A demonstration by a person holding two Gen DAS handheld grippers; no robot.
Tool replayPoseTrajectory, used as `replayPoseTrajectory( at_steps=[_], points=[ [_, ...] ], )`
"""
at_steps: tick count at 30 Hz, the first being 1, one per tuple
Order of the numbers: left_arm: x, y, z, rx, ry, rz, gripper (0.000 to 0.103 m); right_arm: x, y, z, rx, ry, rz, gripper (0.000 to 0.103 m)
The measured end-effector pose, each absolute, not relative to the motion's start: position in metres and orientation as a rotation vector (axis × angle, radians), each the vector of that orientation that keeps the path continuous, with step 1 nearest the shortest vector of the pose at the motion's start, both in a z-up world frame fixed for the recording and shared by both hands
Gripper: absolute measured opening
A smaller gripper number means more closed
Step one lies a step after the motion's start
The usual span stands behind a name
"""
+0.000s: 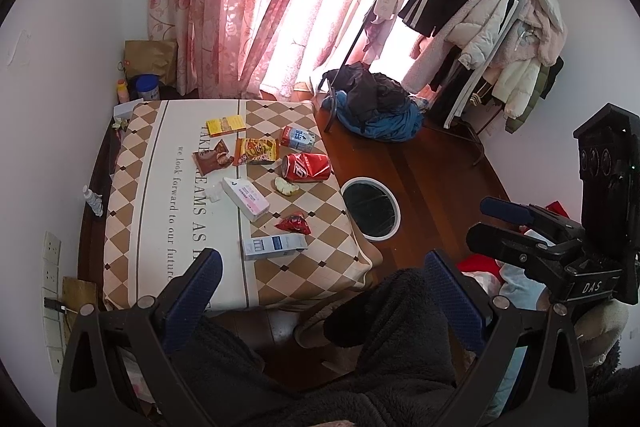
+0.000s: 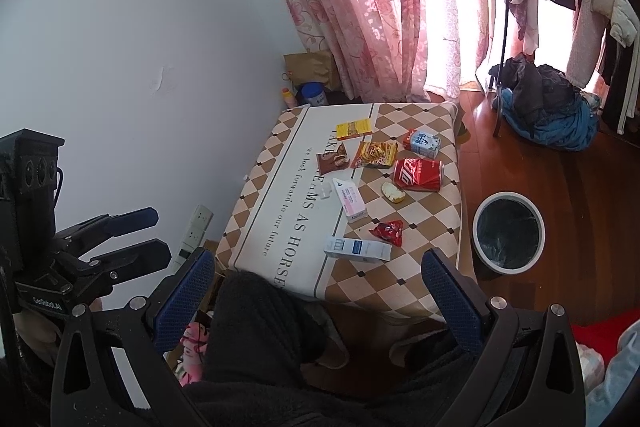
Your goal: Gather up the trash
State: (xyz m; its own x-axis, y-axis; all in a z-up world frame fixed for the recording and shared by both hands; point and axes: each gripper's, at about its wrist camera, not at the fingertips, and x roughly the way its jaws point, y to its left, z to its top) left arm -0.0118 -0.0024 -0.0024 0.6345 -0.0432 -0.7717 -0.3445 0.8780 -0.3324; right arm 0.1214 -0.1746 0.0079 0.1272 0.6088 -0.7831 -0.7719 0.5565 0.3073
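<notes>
With both grippers' fingers spread wide and empty, take the blue-white carton (image 2: 357, 249) at 12 o'clock first, pinching its narrow sides, then swing to the bin (image 2: 508, 233) at 2 o'clock

Both wrist views high and well back, angled down over the person's dark-clad legs, left view facing the surface (image 1: 160, 187) from its right, right view from its left, sharing the litter-strewn surface, bin (image 2: 508, 235), pink curtains (image 2: 380, 7)

Glossy crushed metal can (image 1: 307, 167); matt cloth cover (image 1: 168, 187); floor (image 1: 432, 163) seemingly polished wood.
</notes>
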Motion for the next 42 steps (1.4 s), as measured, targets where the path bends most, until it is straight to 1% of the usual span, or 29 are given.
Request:
replayPoseTrajectory(
  at_steps=[42],
  points=[
    [-0.0164, -0.0050, 0.0009, -0.486, 0.874, 0.185, 0.103, 0.1200, -0.1680, 0.0086, -0.199, 1.034, 1.030, 0.103]
  ],
)
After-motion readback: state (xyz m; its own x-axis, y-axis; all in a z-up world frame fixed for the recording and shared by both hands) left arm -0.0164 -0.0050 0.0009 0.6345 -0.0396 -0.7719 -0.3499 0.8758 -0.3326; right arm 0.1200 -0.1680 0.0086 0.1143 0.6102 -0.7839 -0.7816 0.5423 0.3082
